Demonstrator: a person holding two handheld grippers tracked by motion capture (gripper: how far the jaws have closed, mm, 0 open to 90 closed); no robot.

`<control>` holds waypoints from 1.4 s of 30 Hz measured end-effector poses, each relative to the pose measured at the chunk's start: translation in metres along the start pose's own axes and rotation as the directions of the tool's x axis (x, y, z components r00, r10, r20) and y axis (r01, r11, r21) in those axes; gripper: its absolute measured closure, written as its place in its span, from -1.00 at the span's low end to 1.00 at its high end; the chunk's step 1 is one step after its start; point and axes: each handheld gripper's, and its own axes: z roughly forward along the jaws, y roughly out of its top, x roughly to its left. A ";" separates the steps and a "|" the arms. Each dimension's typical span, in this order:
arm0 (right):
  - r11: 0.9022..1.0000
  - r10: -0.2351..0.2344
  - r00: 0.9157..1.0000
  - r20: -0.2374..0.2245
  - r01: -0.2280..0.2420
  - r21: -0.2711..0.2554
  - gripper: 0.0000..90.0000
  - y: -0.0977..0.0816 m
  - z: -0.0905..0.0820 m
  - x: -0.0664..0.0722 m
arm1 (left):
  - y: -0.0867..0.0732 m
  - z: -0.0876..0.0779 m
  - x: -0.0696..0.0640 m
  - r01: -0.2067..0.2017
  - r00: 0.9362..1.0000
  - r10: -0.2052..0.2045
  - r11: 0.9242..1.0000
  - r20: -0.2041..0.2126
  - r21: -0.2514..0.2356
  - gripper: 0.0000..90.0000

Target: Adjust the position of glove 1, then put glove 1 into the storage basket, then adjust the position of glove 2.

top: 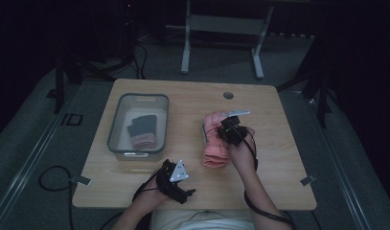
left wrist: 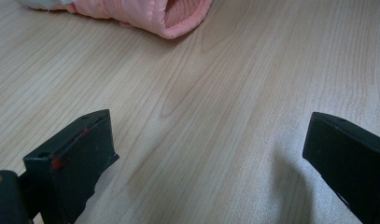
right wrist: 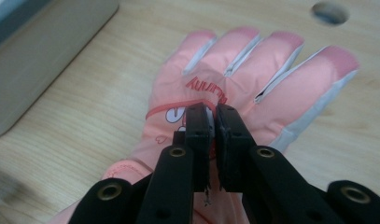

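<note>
The padded pink winter glove (right wrist: 234, 93) with grey finger seams lies flat on the pale wooden table (top: 274, 143), right of the grey plastic bin (top: 117, 125); the right gripper (right wrist: 212, 116) hangs over the glove's back with its jaws drawn together, and whether they pinch any fabric is hidden behind them. The left gripper (left wrist: 211, 154) rests near the table's front edge, its jaws wide apart over bare wood, with the glove's cuff cut off at the frame's top. A dark and pink glove (top: 142, 131) in the bin is hard to make out in the dim high view.
</note>
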 end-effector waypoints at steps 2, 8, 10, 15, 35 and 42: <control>1.000 0.002 1.000 -0.007 -0.002 0.015 0.88 -0.004 0.008 -0.001 | 0.000 0.000 0.000 -0.001 1.000 0.001 1.000 -0.001 0.002 -0.96; 0.998 -0.017 0.999 -0.040 0.019 0.058 0.89 -0.012 0.021 -0.003 | 0.000 0.000 -0.001 -0.005 1.000 0.005 1.000 -0.010 0.005 -0.96; 0.997 -0.040 0.995 -0.088 0.046 0.062 0.89 -0.015 0.020 -0.002 | 0.000 0.000 -0.001 -0.003 1.000 0.003 1.000 -0.007 0.001 -0.96; 0.996 -0.050 0.992 -0.113 0.058 0.069 0.82 -0.018 0.018 -0.004 | 0.001 0.000 0.000 0.003 1.000 -0.003 1.000 -0.013 0.000 -0.96; 0.997 -0.066 0.989 -0.130 0.061 -0.047 0.52 -0.008 -0.026 -0.021 | 0.020 -0.020 0.003 0.192 0.981 -0.194 0.973 -0.001 -0.128 -0.96; 0.996 -0.072 0.989 -0.130 0.066 -0.057 0.50 -0.008 -0.030 -0.024 | 0.035 -0.027 0.006 0.189 0.981 -0.192 0.968 -0.003 -0.163 -0.96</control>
